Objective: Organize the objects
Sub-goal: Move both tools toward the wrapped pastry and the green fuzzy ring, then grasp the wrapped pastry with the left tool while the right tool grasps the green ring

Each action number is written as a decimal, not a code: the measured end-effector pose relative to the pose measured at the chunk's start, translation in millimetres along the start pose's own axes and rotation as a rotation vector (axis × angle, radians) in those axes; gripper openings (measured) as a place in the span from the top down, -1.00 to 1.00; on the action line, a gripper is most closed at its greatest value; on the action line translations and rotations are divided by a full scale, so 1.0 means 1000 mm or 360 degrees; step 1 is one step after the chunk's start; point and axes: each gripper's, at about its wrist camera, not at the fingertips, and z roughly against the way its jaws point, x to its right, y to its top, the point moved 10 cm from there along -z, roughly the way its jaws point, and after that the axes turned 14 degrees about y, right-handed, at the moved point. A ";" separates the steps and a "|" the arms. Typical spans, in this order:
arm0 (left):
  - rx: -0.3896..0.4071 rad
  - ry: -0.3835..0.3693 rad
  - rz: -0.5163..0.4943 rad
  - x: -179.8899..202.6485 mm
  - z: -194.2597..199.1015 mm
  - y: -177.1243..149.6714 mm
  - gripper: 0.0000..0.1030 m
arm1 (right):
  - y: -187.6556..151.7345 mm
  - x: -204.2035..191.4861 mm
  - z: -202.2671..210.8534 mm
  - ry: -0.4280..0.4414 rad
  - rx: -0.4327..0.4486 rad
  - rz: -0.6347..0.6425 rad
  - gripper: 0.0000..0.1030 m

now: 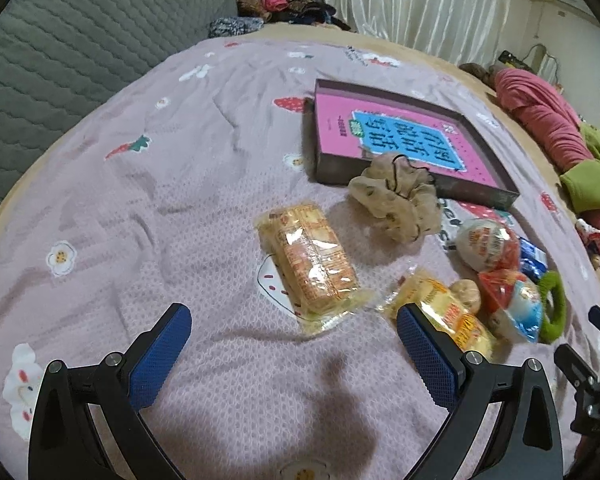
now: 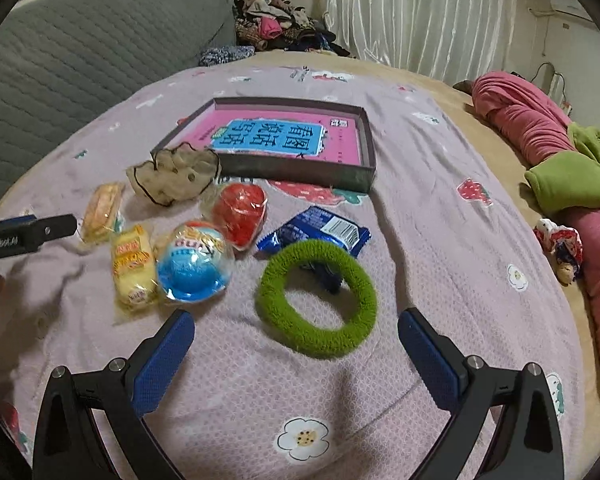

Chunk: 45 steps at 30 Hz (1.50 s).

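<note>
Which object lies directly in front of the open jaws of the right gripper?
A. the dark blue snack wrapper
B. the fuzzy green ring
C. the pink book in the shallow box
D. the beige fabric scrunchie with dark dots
B: in the right wrist view the fuzzy green ring lies on the pink bedspread just ahead of the right gripper, whose jaws stand wide apart and hold nothing.

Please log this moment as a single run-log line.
left claw: open, empty | right claw: open, before green ring | box: holds pink book only | snacks: loose
</note>
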 end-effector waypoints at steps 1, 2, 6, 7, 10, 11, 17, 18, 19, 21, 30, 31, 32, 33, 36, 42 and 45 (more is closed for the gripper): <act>-0.0005 -0.0002 0.0002 0.001 -0.003 0.001 -0.98 | -0.001 0.001 -0.002 -0.0010 -0.0008 0.0001 -0.99; -0.0008 0.0006 0.0005 0.003 -0.006 0.003 -0.98 | -0.002 0.003 -0.005 -0.0019 -0.0015 -0.0001 -0.99; 0.0001 0.0029 0.0004 0.009 -0.015 0.012 -0.98 | -0.003 0.010 -0.013 -0.0019 -0.0034 -0.0053 -0.99; 0.0003 0.0035 -0.0001 0.010 -0.017 0.014 -0.98 | -0.004 0.011 -0.015 -0.0014 -0.0039 -0.0062 -0.99; 0.0005 0.0067 -0.0006 0.014 -0.024 0.021 -0.98 | -0.004 0.015 -0.020 -0.0032 -0.0047 -0.0076 -0.99; 0.0006 0.0081 -0.0002 0.015 -0.026 0.022 -0.98 | -0.004 0.016 -0.022 -0.0036 -0.0048 -0.0085 -0.99; -0.0054 0.0135 0.0023 0.020 -0.044 0.026 -0.98 | -0.008 0.019 -0.036 -0.0065 -0.0096 -0.0108 -0.96; -0.0065 0.0137 0.0015 0.021 -0.046 0.026 -0.98 | -0.010 0.020 -0.038 -0.0081 -0.0112 -0.0107 -0.89; -0.0068 0.0146 0.0012 0.022 -0.048 0.025 -0.97 | -0.010 0.020 -0.040 -0.0090 -0.0121 -0.0104 -0.82; -0.0082 0.0165 -0.0004 0.025 -0.052 0.023 -0.85 | -0.010 0.021 -0.042 -0.0088 -0.0121 -0.0108 -0.62; -0.0099 0.0106 -0.0059 0.037 -0.056 0.015 0.09 | -0.009 0.019 -0.045 -0.0107 -0.0115 -0.0051 -0.06; -0.0099 0.0104 -0.0068 0.038 -0.056 0.014 0.11 | -0.008 0.019 -0.044 -0.0108 -0.0108 -0.0047 0.02; -0.0098 0.0100 -0.0073 0.038 -0.056 0.014 0.13 | -0.008 0.019 -0.043 -0.0097 -0.0102 -0.0049 0.17; -0.0096 0.0094 -0.0074 0.038 -0.055 0.013 0.15 | -0.008 0.019 -0.042 -0.0079 -0.0098 -0.0057 0.33; -0.0082 0.0102 -0.0102 0.039 -0.051 0.011 0.16 | -0.005 0.020 -0.036 -0.0014 -0.0069 -0.0086 0.46; -0.0058 0.0070 -0.0081 0.036 -0.041 0.010 0.17 | -0.005 0.014 -0.025 0.0099 -0.0033 -0.0110 0.48; -0.0052 0.0073 -0.0069 0.029 -0.039 0.009 0.18 | -0.003 0.010 -0.017 0.0111 -0.0008 -0.0097 0.48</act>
